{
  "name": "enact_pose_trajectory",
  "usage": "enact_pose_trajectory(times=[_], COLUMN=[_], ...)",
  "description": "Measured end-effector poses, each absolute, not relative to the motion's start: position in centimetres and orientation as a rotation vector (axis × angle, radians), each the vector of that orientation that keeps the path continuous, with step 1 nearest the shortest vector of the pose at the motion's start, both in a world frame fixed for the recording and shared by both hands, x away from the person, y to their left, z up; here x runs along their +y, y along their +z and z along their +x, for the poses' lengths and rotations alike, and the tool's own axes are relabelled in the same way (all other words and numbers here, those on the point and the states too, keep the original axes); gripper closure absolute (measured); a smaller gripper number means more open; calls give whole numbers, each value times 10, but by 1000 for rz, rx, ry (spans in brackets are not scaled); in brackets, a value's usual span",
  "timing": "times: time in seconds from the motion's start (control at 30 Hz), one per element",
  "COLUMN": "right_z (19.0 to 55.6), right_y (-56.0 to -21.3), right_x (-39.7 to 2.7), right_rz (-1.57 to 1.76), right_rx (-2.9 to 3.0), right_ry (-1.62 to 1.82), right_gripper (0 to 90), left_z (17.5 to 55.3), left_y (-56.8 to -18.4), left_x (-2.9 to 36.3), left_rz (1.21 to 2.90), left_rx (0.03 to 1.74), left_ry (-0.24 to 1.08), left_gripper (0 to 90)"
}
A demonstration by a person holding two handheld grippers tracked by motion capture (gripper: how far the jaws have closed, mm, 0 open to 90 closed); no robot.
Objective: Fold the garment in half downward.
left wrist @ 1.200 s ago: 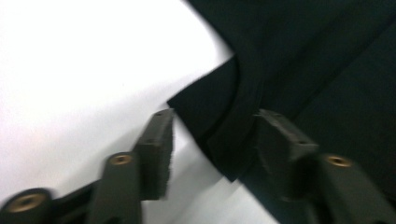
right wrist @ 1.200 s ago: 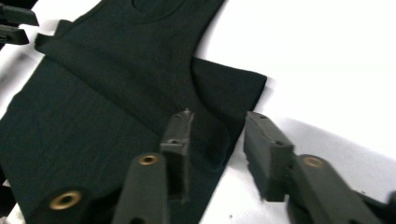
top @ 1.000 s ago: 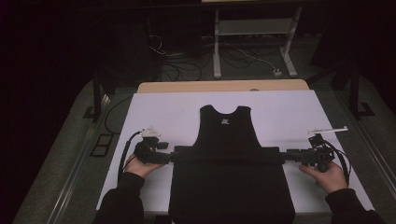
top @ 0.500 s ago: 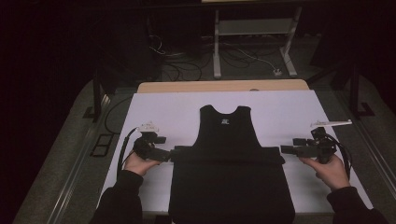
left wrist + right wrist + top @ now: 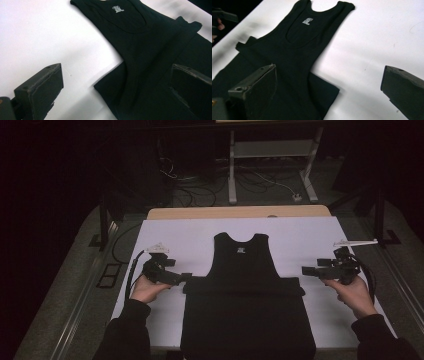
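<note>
A: What do we see of the garment?
B: We see a black tank top lying flat in the middle of a white table top, neck toward the far edge. A small pale label sits just inside the neckline. Its lower part is folded up over the body, so that a straight fold edge runs across at the level of the two grippers, with short corners jutting out at each side. The near end of the cloth reaches the table's near edge.

A: And the grippers?
B: The left gripper lies just beside the fold's left corner; its jaws have just been opening and now stand wide apart, with cloth beneath them but nothing pinched. The right gripper is held a little off the fold's right corner; its jaws too have just been opening and stand wide, holding nothing.

A: What lies around?
B: Past the white top we see a strip of bare wood, then a dark floor with loose cables and a pale metal stand. The room is dim.
</note>
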State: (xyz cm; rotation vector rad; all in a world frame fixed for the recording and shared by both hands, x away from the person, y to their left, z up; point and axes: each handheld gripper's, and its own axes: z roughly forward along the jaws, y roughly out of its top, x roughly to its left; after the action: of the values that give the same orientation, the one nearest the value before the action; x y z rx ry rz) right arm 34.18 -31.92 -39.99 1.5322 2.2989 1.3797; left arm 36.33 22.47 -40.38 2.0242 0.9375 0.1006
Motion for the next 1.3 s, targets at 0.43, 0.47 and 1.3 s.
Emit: enact_pose_trajectory(times=[0.43,0.47,1.3], right_z=[366,368,397], right_y=[-391,-391,-380], right_x=[-318,-318,-299], right_rz=[1517,1513,1463], right_rx=[2305,2310,2363], right_ry=[1383,1378,1312], right_gripper=[3,3,3], left_z=[376,377,405], left_y=[-401,-402,-386], left_x=[222,222,206], left_rz=[2044,2042,2101], left_rx=[944,948,908], left_ry=[84,81,81], left_gripper=[0,0,0])
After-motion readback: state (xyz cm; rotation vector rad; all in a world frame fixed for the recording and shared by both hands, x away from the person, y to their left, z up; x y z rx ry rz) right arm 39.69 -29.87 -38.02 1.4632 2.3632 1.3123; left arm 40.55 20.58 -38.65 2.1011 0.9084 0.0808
